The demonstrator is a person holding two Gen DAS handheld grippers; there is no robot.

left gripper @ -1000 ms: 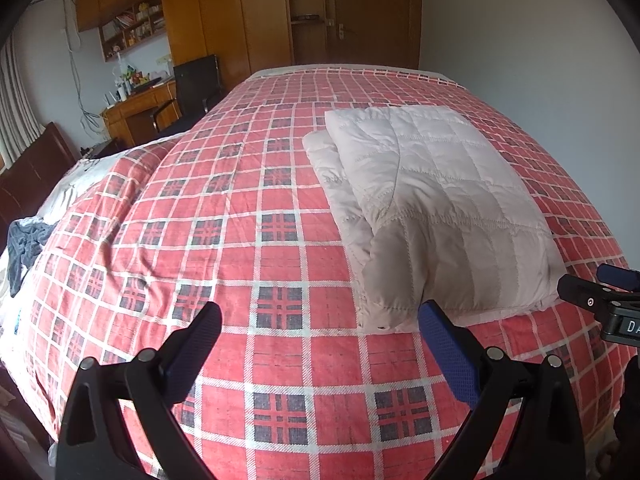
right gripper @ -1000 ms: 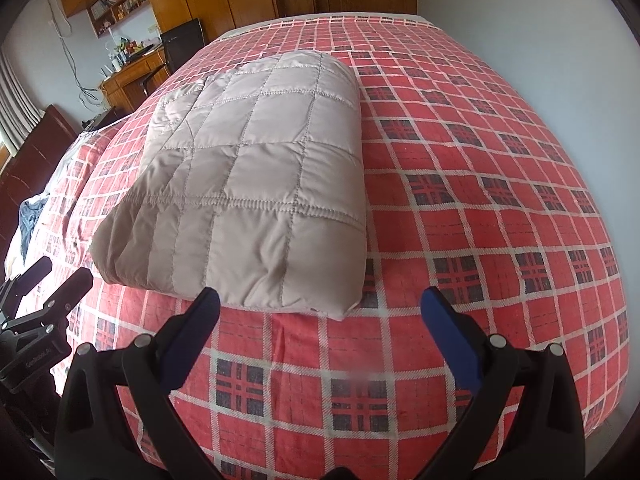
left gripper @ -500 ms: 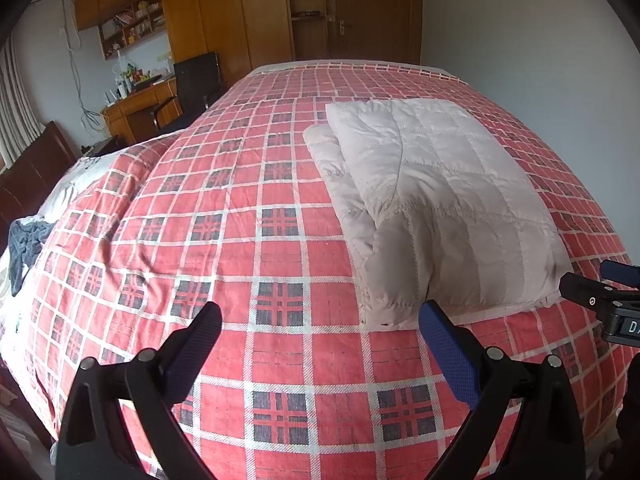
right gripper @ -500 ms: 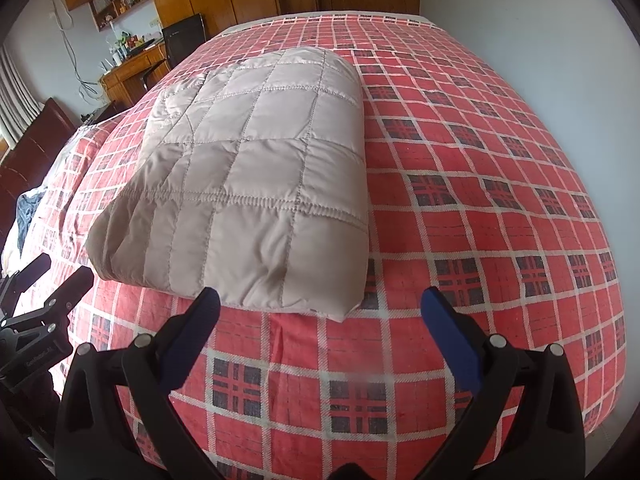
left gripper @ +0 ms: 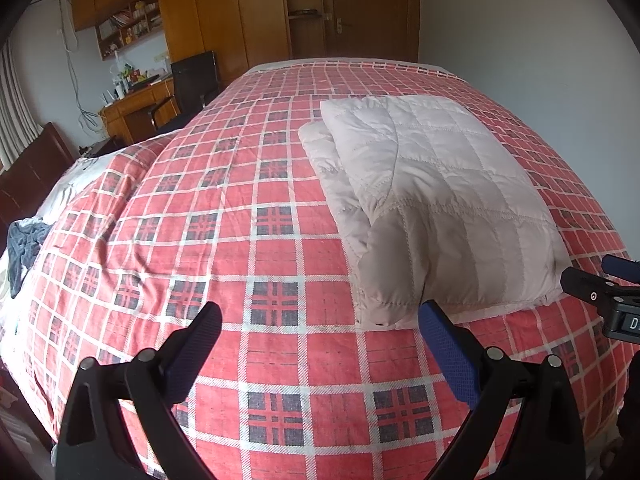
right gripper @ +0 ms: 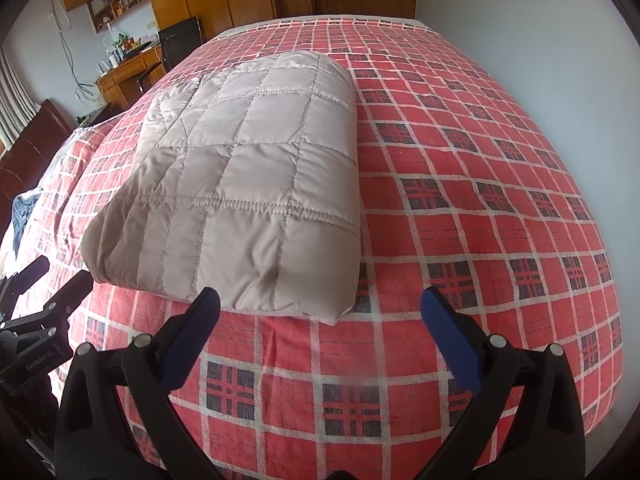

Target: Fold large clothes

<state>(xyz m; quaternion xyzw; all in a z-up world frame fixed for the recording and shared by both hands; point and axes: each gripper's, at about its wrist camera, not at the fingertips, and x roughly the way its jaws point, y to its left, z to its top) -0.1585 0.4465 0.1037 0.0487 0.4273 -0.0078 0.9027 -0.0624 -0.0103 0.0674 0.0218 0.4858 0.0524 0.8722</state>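
a folded quilted garment [right gripper: 248,184] lies left of centre on the plaid bed [right gripper: 480,200], both the left gripper [left gripper: 320,344] and right gripper [right gripper: 320,328] wide open and empty; its puffy layers may spring apart if nudged.

The quilted jacket [left gripper: 436,200] in front of me is pale beige-pink, puffy, stitched in a grid of squares, and folded into a thick rectangular bundle. It lies flat on the red plaid bed [left gripper: 240,240], toward its right half, with its long side running away from me and a rounded fold at the near end. A lower layer sticks out along the bundle's left edge, and a thin hem shows under the near edge.
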